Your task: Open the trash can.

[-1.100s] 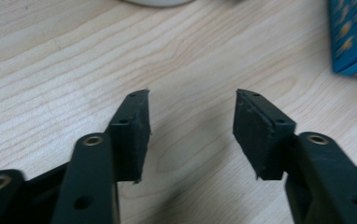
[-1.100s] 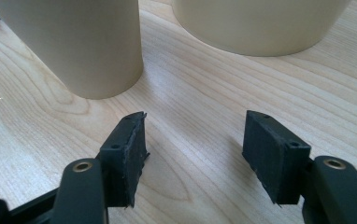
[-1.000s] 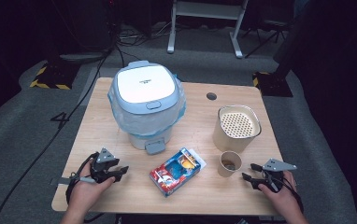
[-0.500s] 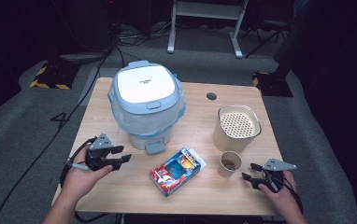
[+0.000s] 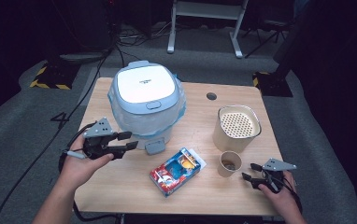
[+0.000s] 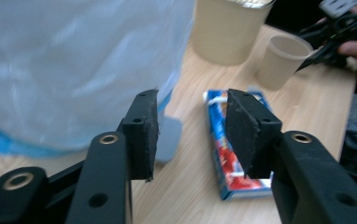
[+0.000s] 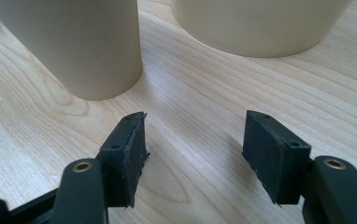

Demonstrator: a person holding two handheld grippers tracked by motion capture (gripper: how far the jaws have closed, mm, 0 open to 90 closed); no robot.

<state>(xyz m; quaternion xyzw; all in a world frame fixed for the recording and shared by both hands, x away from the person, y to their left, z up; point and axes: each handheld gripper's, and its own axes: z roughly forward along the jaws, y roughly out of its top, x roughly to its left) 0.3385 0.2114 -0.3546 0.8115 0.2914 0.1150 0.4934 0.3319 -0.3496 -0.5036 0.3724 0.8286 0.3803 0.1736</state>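
My left gripper (image 5: 132, 140), jaws apart and just closing on nothing, hangs beside the bagged cooker (image 5: 144, 86) at the table's back left. My right gripper (image 5: 249, 171) rests spread and empty near the cup (image 5: 229, 163). Best, I judge, to square up on the cooker's front latch before pinching.

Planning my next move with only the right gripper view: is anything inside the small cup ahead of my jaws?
Observer: Yes, the high view shows something dark at the bottom of the paper cup.
Operator: And the bigger container behind it?
Observer: The beige container has a top dotted with holes.
Operator: What is on the cup's other side?
Observer: A red and blue packet lies flat, apart from the cup.
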